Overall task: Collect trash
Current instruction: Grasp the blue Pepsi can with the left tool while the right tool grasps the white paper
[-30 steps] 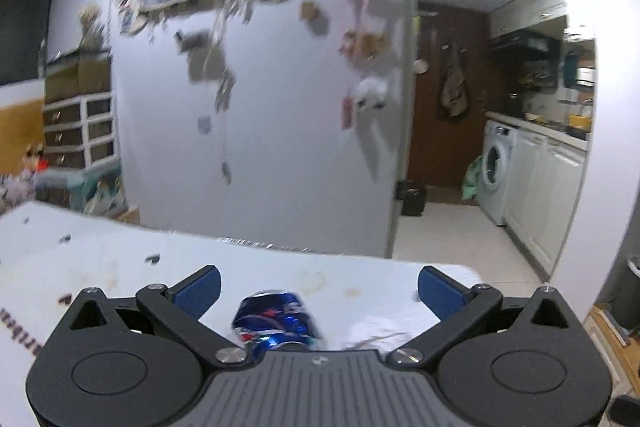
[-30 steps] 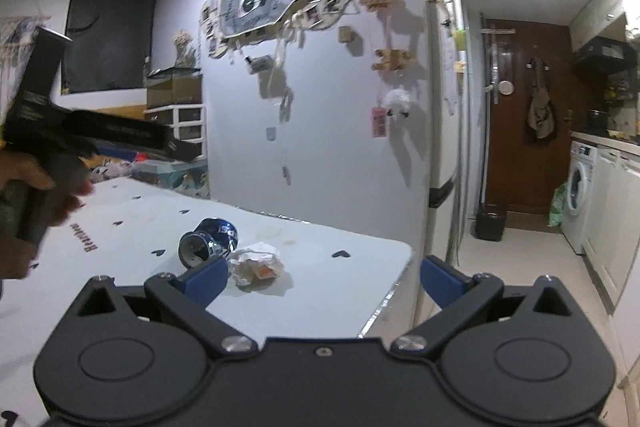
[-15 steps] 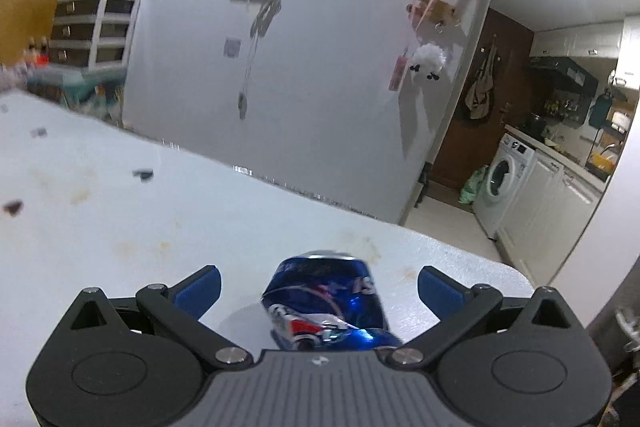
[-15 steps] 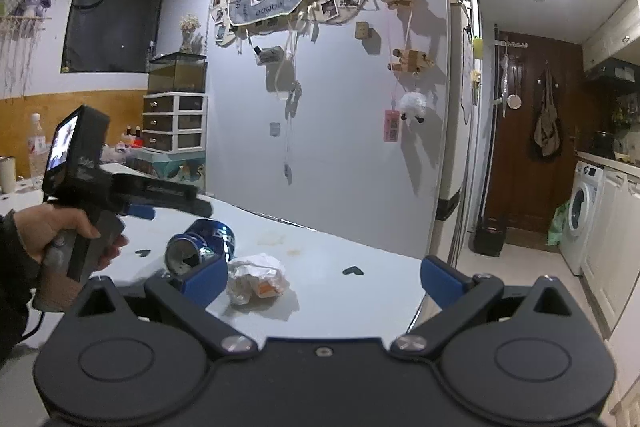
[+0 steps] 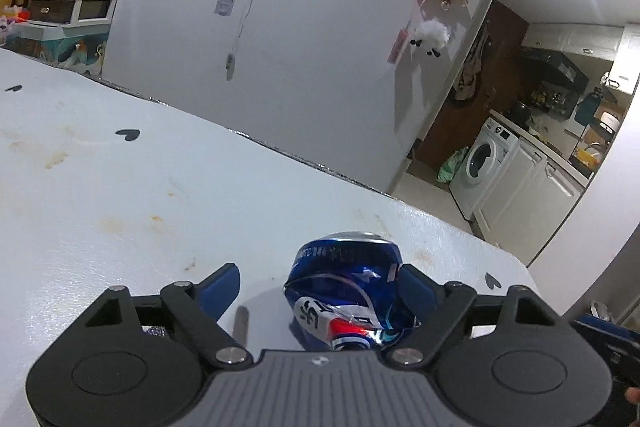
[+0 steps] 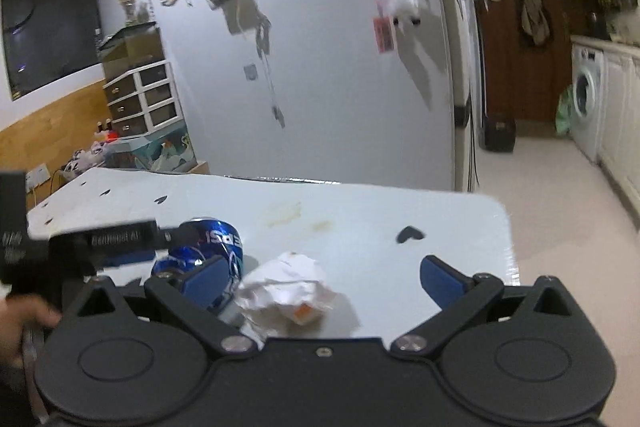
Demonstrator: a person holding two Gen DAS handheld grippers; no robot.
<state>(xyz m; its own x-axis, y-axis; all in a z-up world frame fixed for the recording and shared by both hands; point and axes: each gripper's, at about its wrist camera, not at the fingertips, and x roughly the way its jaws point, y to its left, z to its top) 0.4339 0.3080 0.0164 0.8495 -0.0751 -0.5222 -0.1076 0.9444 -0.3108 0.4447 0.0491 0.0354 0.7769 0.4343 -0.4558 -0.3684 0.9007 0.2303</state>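
A crushed blue Pepsi can (image 5: 344, 291) lies on the white table (image 5: 160, 195). My left gripper (image 5: 320, 285) is around it: the right finger touches the can, the left finger stands apart, so the jaws are partly closed. In the right wrist view the can (image 6: 212, 247) lies left of a crumpled white paper ball (image 6: 288, 287). My right gripper (image 6: 324, 275) is open above the table, with the paper ball between its fingers, nearer the left one. The left gripper's body (image 6: 100, 239) reaches in from the left.
The table's right edge (image 6: 508, 247) drops to a tiled floor. A grey wall (image 6: 340, 87) with hanging decorations stands behind the table. A washing machine (image 5: 484, 155) and white cabinets line the kitchen at the far right. Black heart marks dot the tabletop.
My left gripper has tilted down over the can and its fingers have narrowed onto it. My right gripper has moved forward and down over the paper ball.
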